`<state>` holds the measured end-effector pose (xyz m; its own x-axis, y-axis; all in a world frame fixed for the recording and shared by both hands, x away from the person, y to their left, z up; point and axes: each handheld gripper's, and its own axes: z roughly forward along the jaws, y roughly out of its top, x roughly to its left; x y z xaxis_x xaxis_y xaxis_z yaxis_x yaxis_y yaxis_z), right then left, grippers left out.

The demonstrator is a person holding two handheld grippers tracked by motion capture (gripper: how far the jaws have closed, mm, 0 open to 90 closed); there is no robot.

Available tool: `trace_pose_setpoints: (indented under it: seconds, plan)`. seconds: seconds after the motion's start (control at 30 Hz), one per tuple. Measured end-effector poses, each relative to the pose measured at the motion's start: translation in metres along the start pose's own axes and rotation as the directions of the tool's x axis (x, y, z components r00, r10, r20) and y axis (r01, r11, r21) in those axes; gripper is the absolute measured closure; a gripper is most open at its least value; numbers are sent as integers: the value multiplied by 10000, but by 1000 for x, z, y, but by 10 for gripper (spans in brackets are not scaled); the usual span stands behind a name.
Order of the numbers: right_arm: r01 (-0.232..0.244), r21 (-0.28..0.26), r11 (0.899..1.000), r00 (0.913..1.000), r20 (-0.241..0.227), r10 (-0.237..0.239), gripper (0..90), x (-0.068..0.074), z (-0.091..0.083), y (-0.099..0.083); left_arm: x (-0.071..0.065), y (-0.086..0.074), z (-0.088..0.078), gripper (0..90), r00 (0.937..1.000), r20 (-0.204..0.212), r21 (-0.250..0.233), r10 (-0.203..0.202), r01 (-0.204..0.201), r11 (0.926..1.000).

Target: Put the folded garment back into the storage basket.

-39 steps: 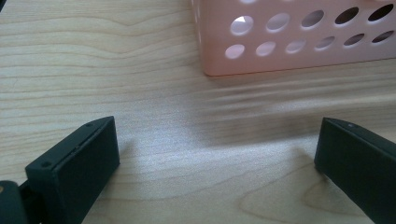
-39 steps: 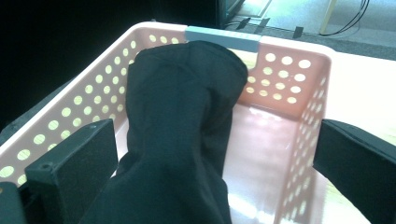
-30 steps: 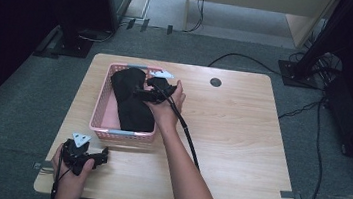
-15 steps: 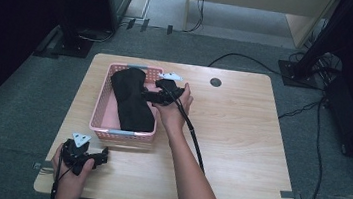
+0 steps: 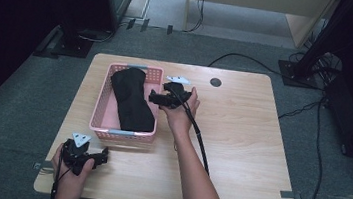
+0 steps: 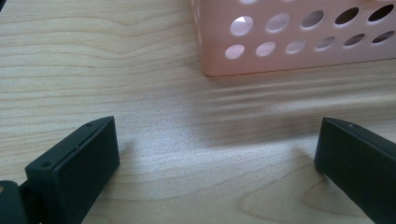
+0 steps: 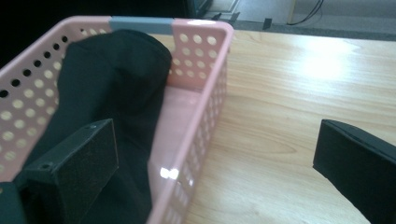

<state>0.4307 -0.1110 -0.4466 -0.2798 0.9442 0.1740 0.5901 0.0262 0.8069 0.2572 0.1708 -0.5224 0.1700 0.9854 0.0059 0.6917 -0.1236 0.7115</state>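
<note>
A pink perforated basket (image 5: 101, 102) stands on the left half of the wooden table, with a folded black cloth (image 5: 132, 99) lying in it. My right gripper (image 5: 155, 96) hovers at the basket's right rim, open and empty. In the right gripper view the basket's wall (image 7: 201, 116) runs between the jaws, and the black cloth (image 7: 112, 79) lies to the left. My left gripper (image 5: 103, 155) rests near the table's front left edge, just in front of the basket, open with bare wood between its jaws. The basket's corner (image 6: 289, 42) shows ahead in the left gripper view.
The wooden table (image 5: 240, 137) has a round cable grommet (image 5: 215, 82) at its back edge. A black cable (image 5: 200, 142) trails from my right gripper along the forearm. Dark equipment stands on the floor at the back left and right.
My right gripper has drawn back to the right, from above the cloth in the basket to the basket's right rim. The left gripper has not moved.
</note>
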Motion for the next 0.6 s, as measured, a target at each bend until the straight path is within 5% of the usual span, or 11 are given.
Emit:
trace_pose_setpoints:
  seconds: [0.6]
  plan:
    - [-104,427,9990,9993,352,89,0,-26,0,-18,0,0,0,0,10000,-5,-4,-5,5,10000]
